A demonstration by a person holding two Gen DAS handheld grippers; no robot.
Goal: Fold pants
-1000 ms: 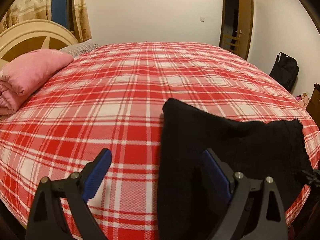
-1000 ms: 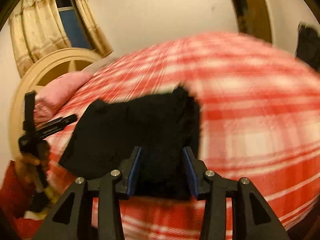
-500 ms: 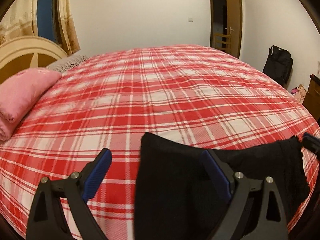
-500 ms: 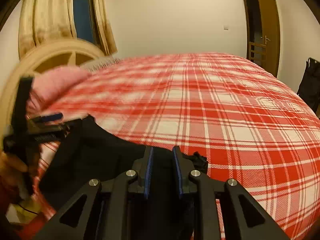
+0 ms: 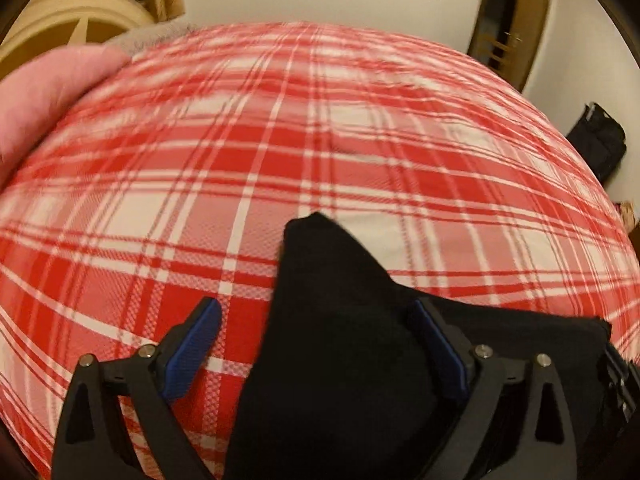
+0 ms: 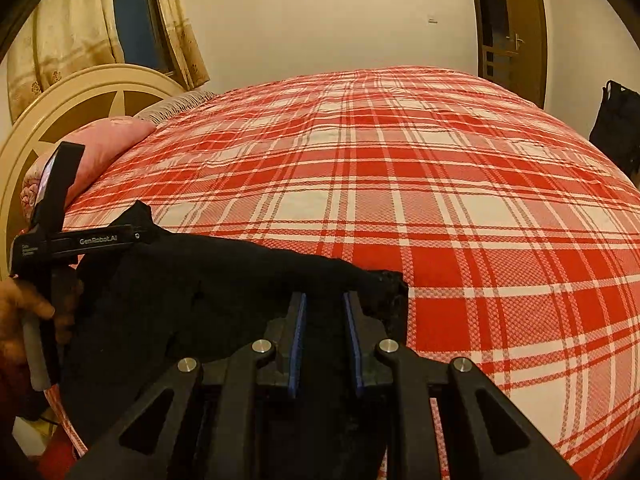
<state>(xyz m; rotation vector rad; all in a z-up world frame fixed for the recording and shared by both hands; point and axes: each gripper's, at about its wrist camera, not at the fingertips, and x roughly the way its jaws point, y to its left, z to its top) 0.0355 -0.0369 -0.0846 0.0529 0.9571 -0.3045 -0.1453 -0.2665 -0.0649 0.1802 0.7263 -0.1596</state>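
The black pants (image 6: 224,292) sag soft and light at the bed's (image 6: 440,208) near edge; left gripper (image 5: 316,344) spread wide, right gripper (image 6: 325,312) pinching their hem.

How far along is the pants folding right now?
Done: the pants look gathered into a compact dark bundle at the bed's near edge. In hand: the left gripper is open around a raised corner, the right gripper has cloth between its fingers. Left: laying it flat and letting go.
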